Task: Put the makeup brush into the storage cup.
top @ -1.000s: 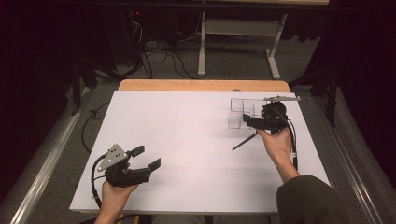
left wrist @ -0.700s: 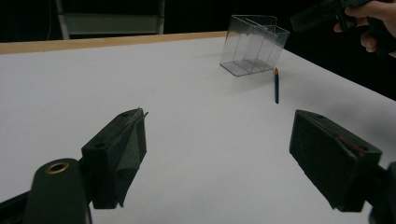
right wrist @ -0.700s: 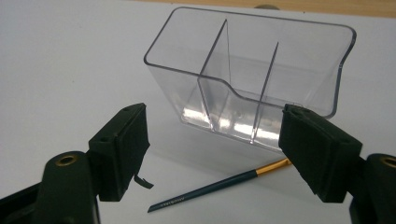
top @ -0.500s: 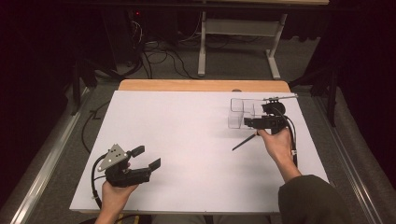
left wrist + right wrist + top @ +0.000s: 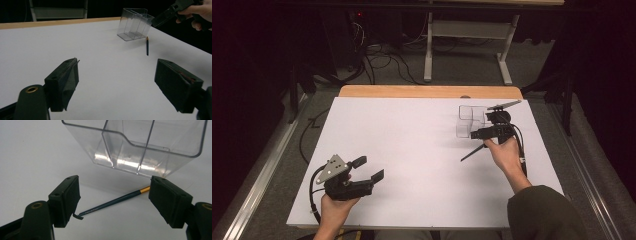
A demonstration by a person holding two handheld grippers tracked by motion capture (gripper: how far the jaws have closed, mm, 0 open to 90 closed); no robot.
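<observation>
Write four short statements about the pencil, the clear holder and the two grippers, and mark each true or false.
1. The pencil lies flat on the table. True.
2. The pencil stands inside the clear holder. False: it lies on the table beside the holder, and the compartments in view look empty.
3. The right gripper is open, the pencil between its jaws but not pinched. True.
4. The left gripper grips the holder. False: it is open, far from it.
</observation>
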